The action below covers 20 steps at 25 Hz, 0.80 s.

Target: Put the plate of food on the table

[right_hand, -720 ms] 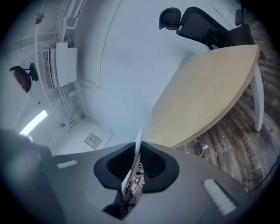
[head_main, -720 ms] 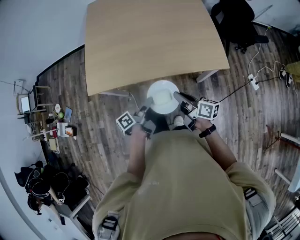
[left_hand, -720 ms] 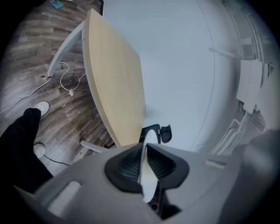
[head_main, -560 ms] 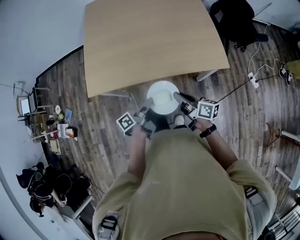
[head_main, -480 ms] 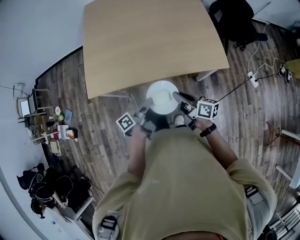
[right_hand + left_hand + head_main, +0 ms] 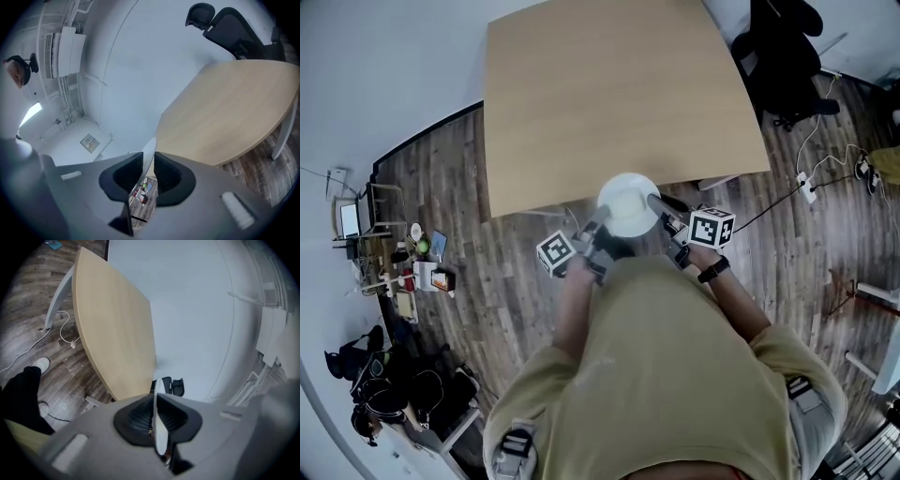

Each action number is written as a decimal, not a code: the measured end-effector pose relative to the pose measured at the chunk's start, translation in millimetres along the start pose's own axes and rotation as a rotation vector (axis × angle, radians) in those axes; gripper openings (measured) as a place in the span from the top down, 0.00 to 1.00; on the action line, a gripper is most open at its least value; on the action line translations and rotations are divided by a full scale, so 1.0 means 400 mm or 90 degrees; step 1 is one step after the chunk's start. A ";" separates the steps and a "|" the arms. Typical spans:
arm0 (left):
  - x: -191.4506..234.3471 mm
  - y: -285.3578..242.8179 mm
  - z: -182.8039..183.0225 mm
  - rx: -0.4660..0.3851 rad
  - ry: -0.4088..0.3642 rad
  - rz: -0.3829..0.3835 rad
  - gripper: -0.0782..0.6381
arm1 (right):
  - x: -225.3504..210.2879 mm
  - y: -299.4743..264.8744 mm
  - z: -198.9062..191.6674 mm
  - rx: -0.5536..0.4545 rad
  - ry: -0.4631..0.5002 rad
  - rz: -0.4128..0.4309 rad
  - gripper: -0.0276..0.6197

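Fingers (image 6: 136, 418) of the left gripper (image 6: 596, 224) and right gripper (image 6: 656, 202) clamp the plate (image 6: 628, 204) rim.
Gripper views show it edge-on only (food unreadable); seen from above, it overlaps the counter (image 6: 619, 94) edge.

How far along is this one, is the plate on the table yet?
Done: the plate is gripped, with the left claw and right claw each shut on its rim. In hand: it is held at the near edge of the table. Left: setting it down and letting go.
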State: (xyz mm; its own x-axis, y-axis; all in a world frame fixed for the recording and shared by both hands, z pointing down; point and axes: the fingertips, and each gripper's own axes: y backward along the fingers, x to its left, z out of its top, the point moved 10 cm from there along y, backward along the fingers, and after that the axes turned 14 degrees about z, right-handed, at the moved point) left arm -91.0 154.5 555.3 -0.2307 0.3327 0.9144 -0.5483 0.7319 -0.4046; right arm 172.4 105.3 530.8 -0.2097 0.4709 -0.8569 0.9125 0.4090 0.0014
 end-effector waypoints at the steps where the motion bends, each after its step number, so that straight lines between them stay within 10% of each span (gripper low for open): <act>1: 0.001 0.004 0.025 -0.002 0.001 0.000 0.87 | 0.000 -0.027 0.003 0.003 0.001 -0.002 0.85; 20: 0.014 -0.009 0.427 0.017 -0.109 0.048 0.87 | -0.076 -0.404 0.019 0.015 -0.031 -0.089 0.79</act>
State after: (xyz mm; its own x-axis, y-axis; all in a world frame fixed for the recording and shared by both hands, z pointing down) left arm -227.7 52.0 564.0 -0.4044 0.2785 0.8711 -0.5449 0.6916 -0.4741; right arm 34.1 19.1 552.8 -0.3188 0.3721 -0.8717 0.8838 0.4490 -0.1315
